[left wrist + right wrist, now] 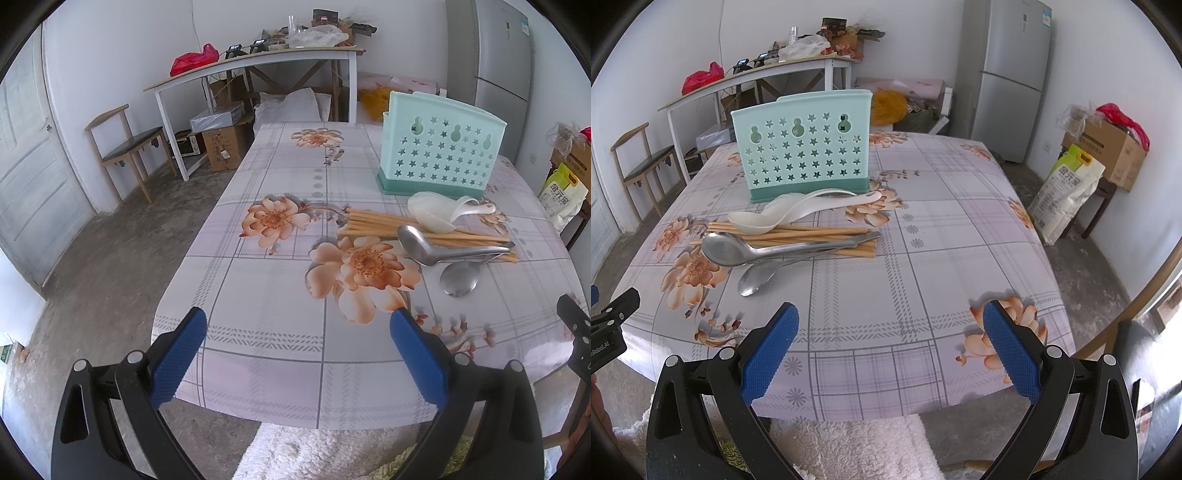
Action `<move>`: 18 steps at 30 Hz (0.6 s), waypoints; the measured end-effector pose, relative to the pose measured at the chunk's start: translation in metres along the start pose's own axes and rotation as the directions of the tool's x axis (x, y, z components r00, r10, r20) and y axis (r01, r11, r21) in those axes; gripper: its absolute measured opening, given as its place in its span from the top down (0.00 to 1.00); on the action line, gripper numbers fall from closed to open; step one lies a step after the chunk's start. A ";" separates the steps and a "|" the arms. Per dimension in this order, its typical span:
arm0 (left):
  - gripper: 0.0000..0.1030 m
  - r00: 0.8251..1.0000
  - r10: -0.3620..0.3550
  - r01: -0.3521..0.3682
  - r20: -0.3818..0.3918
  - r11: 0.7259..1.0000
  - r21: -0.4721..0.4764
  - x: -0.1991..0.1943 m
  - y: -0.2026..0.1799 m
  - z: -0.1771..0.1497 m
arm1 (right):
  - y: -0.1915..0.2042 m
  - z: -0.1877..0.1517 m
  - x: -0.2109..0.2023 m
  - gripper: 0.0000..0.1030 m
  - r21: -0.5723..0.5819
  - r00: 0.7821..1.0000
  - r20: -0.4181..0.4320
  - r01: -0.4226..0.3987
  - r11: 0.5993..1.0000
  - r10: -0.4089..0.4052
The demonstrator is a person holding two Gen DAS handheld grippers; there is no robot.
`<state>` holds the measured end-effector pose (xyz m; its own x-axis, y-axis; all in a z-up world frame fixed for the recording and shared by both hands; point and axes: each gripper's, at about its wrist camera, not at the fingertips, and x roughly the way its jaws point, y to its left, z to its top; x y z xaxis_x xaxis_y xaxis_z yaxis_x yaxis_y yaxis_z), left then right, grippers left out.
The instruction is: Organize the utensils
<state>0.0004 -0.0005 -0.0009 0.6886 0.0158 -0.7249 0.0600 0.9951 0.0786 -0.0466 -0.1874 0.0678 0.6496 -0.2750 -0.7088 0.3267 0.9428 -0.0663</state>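
White walls (122, 55) enclose the room, and the floor (110, 240) is bare grey concrete. A pale panelled door (33, 177) stands at the left, with a wooden chair (125, 151) near it. A long white desk (258, 62) against the back wall is heaped with clutter, with boxes (225, 144) under it. A grey fridge (1012, 74) stands in the far right corner, and a carton (1108, 151) and a sack (1067, 192) sit by the right wall. Soft daylight fills the room.

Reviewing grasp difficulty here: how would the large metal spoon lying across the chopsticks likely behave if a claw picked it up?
The large shiny metal spoon is probably stiff and slippery. Its thin handle rests on the wooden chopsticks, so lifting may roll them. Its rounded bowl could rock.
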 end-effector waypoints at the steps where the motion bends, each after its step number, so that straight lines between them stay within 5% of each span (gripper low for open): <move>1: 0.05 1.000 0.001 -0.001 -0.001 1.000 0.000 0.000 0.000 -0.001 | 0.000 0.000 0.000 0.08 0.000 1.000 -0.001 0.000 1.000 0.000; 18: 0.05 1.000 0.002 -0.002 -0.003 1.000 0.001 0.002 0.001 -0.001 | 0.001 0.000 0.002 0.08 0.001 1.000 -0.001 0.000 1.000 0.000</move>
<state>0.0013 0.0006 -0.0032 0.6866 0.0184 -0.7268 0.0591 0.9950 0.0811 -0.0451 -0.1868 0.0665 0.6494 -0.2744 -0.7092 0.3269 0.9428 -0.0655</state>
